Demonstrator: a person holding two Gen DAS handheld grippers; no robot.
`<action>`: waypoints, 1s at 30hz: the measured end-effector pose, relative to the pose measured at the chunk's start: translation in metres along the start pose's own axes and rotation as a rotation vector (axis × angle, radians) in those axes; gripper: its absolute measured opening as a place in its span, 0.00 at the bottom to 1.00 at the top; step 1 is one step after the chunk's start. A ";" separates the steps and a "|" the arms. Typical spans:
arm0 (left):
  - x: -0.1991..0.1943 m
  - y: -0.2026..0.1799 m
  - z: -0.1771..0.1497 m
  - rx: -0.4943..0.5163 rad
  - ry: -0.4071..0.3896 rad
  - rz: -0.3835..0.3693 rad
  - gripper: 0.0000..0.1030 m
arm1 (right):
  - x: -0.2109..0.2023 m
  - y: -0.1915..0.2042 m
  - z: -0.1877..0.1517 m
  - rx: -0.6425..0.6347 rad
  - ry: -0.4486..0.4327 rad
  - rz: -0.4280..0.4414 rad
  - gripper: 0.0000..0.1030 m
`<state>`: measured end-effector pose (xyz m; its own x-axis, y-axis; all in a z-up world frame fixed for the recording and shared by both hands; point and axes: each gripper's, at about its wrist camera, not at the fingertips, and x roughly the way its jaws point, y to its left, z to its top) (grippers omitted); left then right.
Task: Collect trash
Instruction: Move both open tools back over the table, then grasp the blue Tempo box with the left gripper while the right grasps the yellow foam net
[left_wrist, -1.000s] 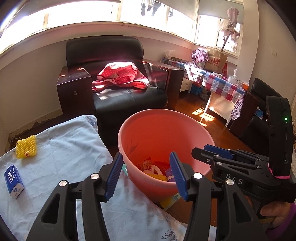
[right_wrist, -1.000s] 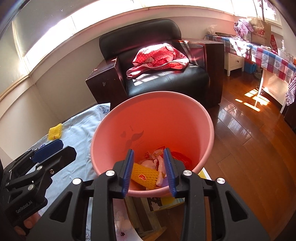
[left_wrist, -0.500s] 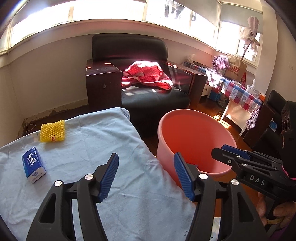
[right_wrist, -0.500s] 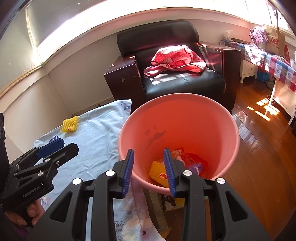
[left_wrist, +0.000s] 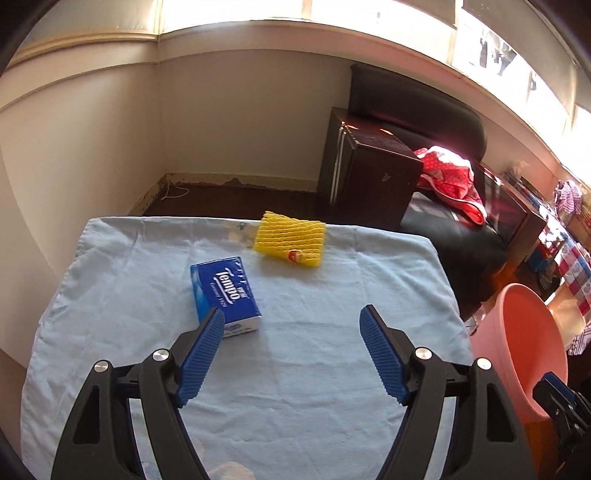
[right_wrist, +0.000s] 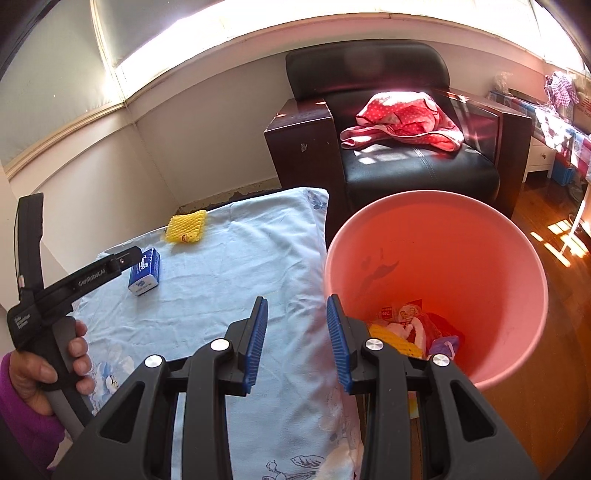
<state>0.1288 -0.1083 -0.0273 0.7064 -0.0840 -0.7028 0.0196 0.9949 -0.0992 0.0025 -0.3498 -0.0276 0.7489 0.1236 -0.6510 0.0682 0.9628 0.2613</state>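
Swinging off the pink bucket (left_wrist: 517, 354) and round onto the cloth-covered counter (left_wrist: 332, 295): a second ago the left gripper (left_wrist: 291, 354) looked straight down into the bucket, now the bucket sits at the right edge of its view. Its jaws are opening, wider than a second ago, with nothing between them but bare blue cloth.

Two pieces left on the counter:
- blue tissue pack (left_wrist: 225, 291), lying flat, its near corner just beyond the tip of the left-hand finger in the left wrist view; not touched.
- yellow foam fruit net (left_wrist: 290, 240), farther back near the counter's far edge, apart from the pack.

Right gripper (right_wrist: 295, 347): fingers part-open, same gap as a second ago, holding nothing. It hangs over the counter edge beside the bucket rim; a second ago it was over the bucket's middle, so it has pulled off to the side.

Bucket contents in the right wrist view: another yellow net, red and white wrappers, something purple, heaped at the bottom. It stands on the wood floor just beside the counter.

Reading: a drop-off looks finished and the left side is lining up for its next pick. The tissue pack is the nearer target; the fingers look wide enough to span its short side. Two items to go, by my count.
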 end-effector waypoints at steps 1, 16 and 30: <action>0.005 0.008 0.002 -0.024 0.008 0.022 0.72 | 0.001 0.001 0.000 -0.008 0.005 0.006 0.33; 0.074 0.032 0.008 -0.043 0.129 0.211 0.72 | 0.026 0.022 0.000 -0.084 0.062 0.073 0.33; 0.071 0.062 0.001 -0.043 0.128 0.080 0.52 | 0.092 0.081 0.028 -0.146 0.146 0.226 0.33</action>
<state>0.1807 -0.0521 -0.0830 0.6082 -0.0135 -0.7937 -0.0659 0.9955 -0.0674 0.0955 -0.2672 -0.0466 0.6312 0.3619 -0.6860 -0.1931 0.9299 0.3129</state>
